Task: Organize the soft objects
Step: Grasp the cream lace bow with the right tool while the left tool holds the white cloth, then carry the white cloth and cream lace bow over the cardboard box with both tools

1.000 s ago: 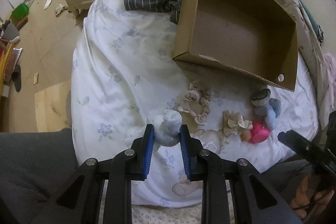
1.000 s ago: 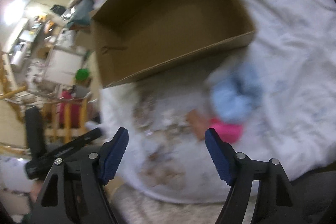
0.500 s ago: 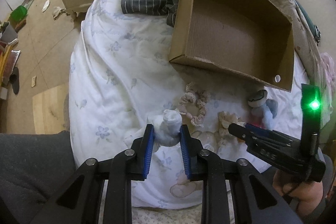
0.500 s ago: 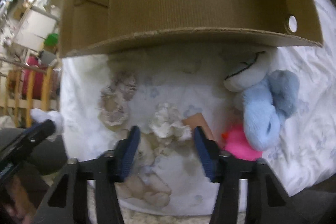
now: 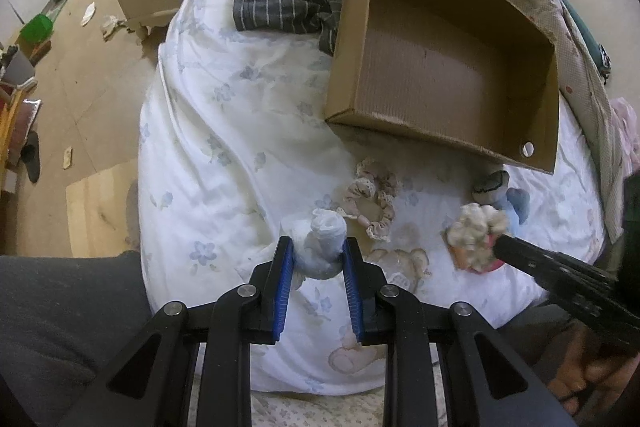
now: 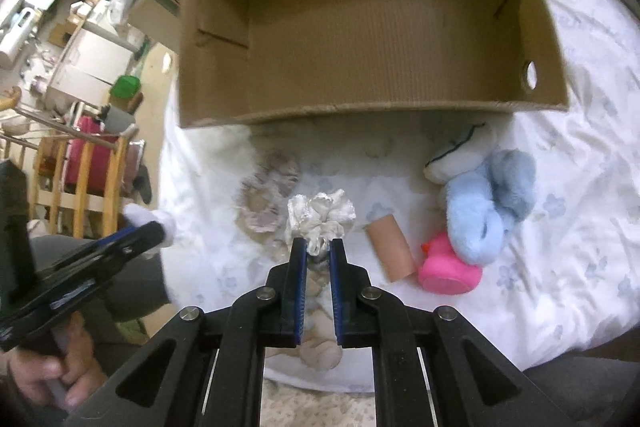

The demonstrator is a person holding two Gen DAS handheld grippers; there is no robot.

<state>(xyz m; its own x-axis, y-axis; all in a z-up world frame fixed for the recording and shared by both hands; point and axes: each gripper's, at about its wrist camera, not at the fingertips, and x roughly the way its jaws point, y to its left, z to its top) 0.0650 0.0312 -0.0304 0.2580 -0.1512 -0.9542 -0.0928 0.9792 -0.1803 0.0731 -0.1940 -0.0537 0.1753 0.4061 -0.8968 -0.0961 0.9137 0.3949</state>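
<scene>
Cardboard is all that shows inside the open box (image 6: 372, 27) — nothing has gone in yet, so the sorting looks barely begun. It sits toward the far side of the white floral bedspread (image 5: 224, 155), its open top facing both cameras.

Both grippers are loaded. The left gripper (image 5: 318, 267) is clamped on a rolled white sock (image 5: 324, 243), held over the bedspread's near edge. The right gripper (image 6: 319, 255) has its jaws nearly together, pinching the lower part of a cream scrunchie (image 6: 320, 215) in front of the box's near wall; whether it is fully clear of the bedspread I cannot tell.

Left lying between the box and the near edge: a beige scrunchie (image 5: 372, 203), a blue plush toy (image 6: 484, 203) with a white sock-like piece just beside it, a pink rubber duck (image 6: 448, 271) touching the plush, and a tan cylinder (image 6: 390, 251) next to the duck. My judgement — two items are in hand, four or so wait, and none is delivered.
</scene>
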